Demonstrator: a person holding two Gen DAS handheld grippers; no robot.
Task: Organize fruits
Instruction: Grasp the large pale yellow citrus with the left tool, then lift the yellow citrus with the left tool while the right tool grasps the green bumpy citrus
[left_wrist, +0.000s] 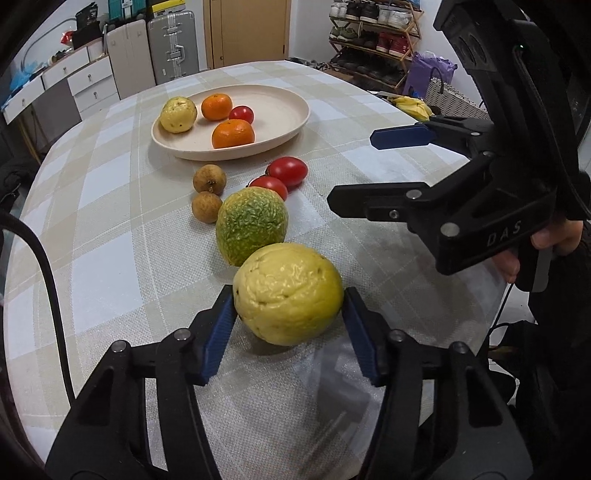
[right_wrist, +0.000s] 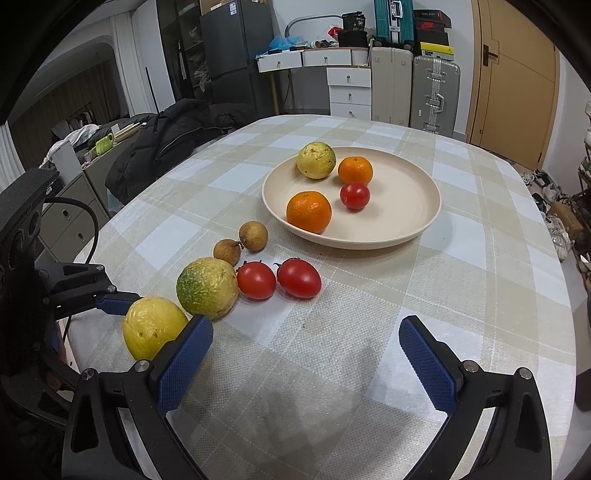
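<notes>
My left gripper (left_wrist: 288, 314) is shut on a yellow wrinkled fruit (left_wrist: 288, 293), its blue pads against both sides, at the near table edge; the fruit also shows in the right wrist view (right_wrist: 151, 332). Behind it lie a green-yellow fruit (left_wrist: 251, 225), two brown longans (left_wrist: 208, 179), and two red tomatoes (left_wrist: 286, 170). A beige plate (left_wrist: 288, 125) holds a yellow fruit (left_wrist: 178, 114), two oranges (left_wrist: 232, 133) and a small tomato (left_wrist: 242, 113). My right gripper (right_wrist: 306, 343) is open and empty above the cloth, right of the fruit row.
The table has a checked cloth (right_wrist: 461, 295). A dark jacket (right_wrist: 166, 147) lies at its far left edge. Bananas (left_wrist: 413, 105) sit near the table's right edge. Drawers and suitcases (right_wrist: 432, 96) stand beyond the table.
</notes>
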